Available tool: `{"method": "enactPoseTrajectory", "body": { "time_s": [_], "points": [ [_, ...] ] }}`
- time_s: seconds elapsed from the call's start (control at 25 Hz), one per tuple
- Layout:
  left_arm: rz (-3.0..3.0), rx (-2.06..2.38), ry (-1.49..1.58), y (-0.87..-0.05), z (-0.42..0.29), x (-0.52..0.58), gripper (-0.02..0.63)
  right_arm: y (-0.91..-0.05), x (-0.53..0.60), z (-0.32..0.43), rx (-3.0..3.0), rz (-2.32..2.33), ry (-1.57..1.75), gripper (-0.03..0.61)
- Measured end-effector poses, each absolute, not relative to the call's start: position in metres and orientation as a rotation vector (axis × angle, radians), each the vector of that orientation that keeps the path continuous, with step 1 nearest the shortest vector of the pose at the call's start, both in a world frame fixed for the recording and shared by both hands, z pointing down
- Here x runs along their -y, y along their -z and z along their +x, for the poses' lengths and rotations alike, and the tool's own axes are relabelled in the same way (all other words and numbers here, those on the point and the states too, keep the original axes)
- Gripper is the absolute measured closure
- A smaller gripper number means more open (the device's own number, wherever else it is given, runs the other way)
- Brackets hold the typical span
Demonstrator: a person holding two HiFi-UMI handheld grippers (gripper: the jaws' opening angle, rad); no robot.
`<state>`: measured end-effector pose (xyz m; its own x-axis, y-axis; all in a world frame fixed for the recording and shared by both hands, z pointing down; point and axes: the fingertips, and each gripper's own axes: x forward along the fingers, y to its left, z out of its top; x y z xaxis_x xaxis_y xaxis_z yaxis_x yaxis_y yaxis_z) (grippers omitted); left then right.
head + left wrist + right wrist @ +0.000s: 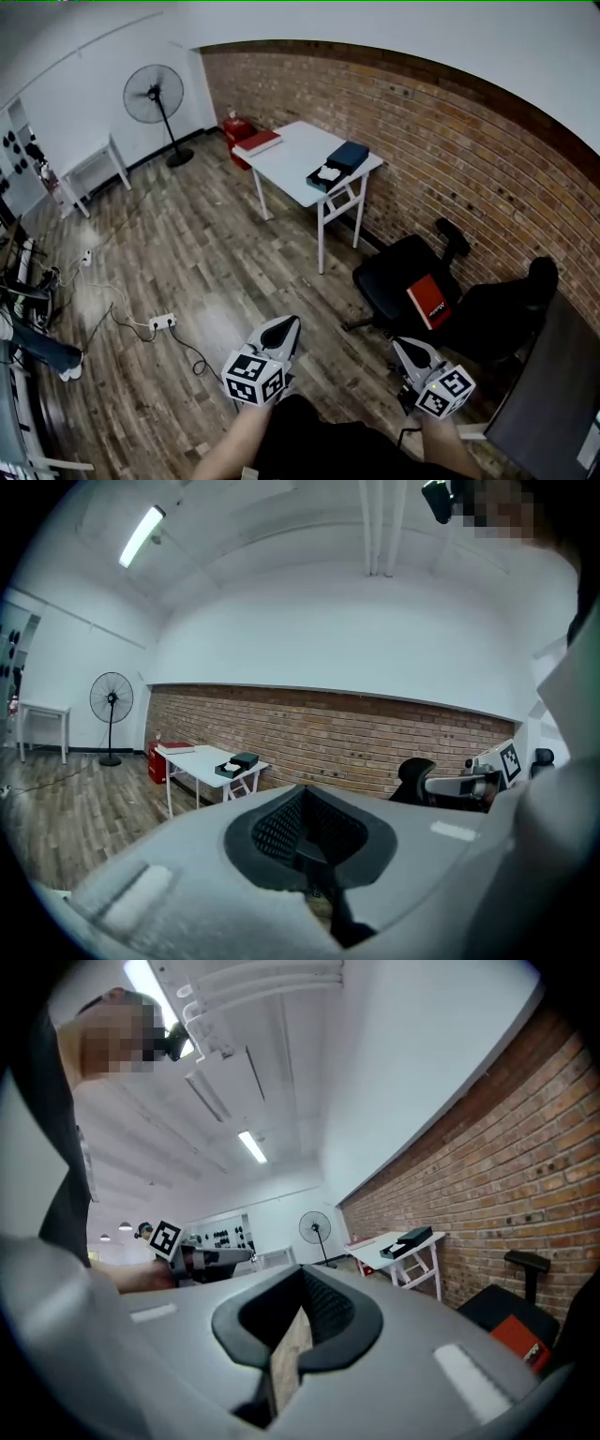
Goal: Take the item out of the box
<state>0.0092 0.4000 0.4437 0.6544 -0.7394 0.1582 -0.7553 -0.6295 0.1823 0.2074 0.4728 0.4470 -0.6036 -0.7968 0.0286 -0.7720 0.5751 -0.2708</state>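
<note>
Box [325, 176]: sits open on white surface [292, 155] by brick wall [422, 122], dark lid [348, 155] just beside it, far from both grippers. Left gripper [284, 330], right gripper [406, 350]: hover with jaws clenched, empty.

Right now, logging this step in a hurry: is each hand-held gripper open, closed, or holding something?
Left hand-held gripper: closed, nothing held.
Right hand-held gripper: closed, nothing held.
</note>
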Motion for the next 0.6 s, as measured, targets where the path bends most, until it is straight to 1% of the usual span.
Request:
{"method": "enactPoseTrajectory", "body": {
  "time_s": [0.16,0.6],
  "points": [
    [2.631,1.216,-0.091,-0.448,0.004,-0.381,0.609,-0.455,-0.449,0.203,-2.658,-1.297,0.498,0.581],
    [2.63,1.189,-0.077,-0.451,-0.024,-0.256,0.61,-0.457,-0.337,0.169,-2.684,-1.32,0.504,0.581]
  ]
}}
